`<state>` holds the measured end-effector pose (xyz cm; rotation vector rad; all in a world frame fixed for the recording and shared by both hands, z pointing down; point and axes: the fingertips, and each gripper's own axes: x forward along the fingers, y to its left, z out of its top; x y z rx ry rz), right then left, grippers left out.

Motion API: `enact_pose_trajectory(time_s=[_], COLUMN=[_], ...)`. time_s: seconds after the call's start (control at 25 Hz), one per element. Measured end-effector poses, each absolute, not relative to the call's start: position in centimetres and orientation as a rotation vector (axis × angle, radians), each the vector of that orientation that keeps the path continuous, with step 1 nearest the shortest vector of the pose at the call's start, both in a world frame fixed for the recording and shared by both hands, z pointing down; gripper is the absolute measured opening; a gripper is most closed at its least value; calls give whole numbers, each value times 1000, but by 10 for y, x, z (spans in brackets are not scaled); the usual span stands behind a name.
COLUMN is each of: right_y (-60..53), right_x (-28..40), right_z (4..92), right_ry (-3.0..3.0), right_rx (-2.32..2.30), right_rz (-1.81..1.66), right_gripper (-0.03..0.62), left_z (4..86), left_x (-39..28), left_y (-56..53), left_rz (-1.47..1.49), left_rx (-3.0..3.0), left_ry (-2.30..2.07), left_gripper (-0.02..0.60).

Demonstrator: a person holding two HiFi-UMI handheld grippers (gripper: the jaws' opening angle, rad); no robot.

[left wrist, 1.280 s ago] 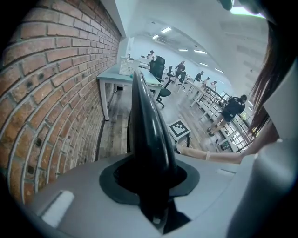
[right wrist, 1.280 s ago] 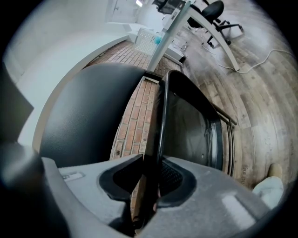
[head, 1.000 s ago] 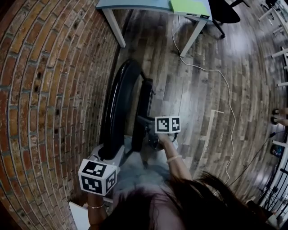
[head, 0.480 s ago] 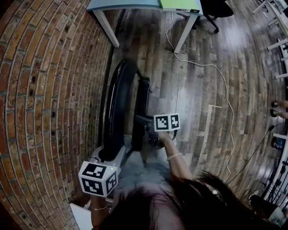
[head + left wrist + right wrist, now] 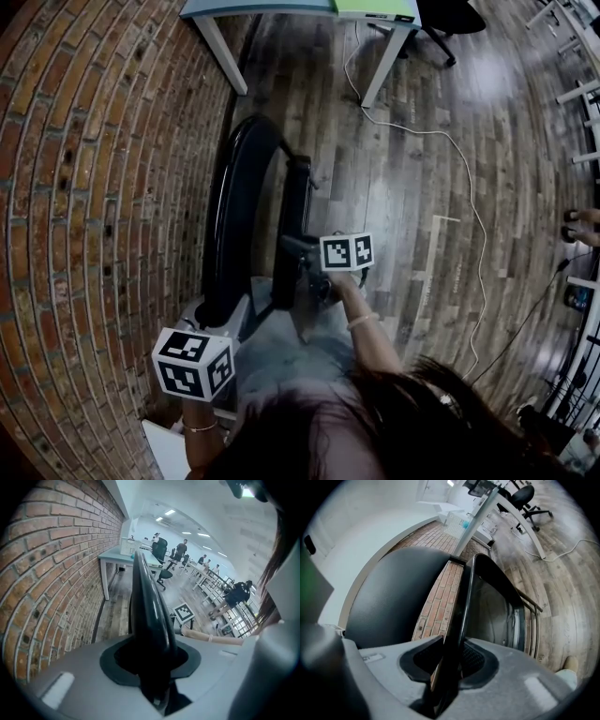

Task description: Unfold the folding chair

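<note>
The black folding chair stands folded close to the brick wall, its curved back (image 5: 234, 216) nearest the wall and its seat (image 5: 292, 225) beside it. My left gripper (image 5: 220, 323) is at the near end of the back. The back's thick black edge (image 5: 145, 602) runs between the left gripper's (image 5: 150, 665) pads, and its jaws have just been closing on that edge. My right gripper (image 5: 298, 249) is shut on the seat's thin rim (image 5: 461, 606), which the right gripper (image 5: 446, 665) pinches. The rounded back (image 5: 389, 602) fills the left of that view.
The brick wall (image 5: 103, 187) runs along the left. A table (image 5: 281, 9) with white legs stands ahead, an office chair (image 5: 450, 19) behind it. A white cable (image 5: 459, 159) trails over the wooden floor. Someone's feet (image 5: 581, 225) show at far right.
The head view has shifted a little and the left gripper's marker cube sits slightly lower and further left. Both grippers keep their hold and the chair looks the same.
</note>
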<state>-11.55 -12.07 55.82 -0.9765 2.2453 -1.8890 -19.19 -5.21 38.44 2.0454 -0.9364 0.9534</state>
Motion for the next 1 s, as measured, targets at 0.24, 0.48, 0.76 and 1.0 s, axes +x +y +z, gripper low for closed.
enact_pose_trajectory(time_s=[0.24, 0.48, 0.76, 1.0], right_y=[-122, -121, -120, -110], right_x=[-114, -118, -109, -88], right_z=[558, 559, 557, 562], right_ry=[2262, 2268, 2254, 2223], right_rx=[-968, -966, -974, -997], right_rz=[-1862, -1850, -1813, -1817], right_gripper=[96, 98, 100, 110], left_z=[385, 386, 386, 390], left_x=[-198, -208, -215, -221], left_y=[-57, -60, -64, -67], left_rz=[937, 921, 904, 904], left_rx=[2055, 2066, 2091, 2100], left_ry=[-927, -912, -885, -888], left_gripper=[115, 118, 121, 118])
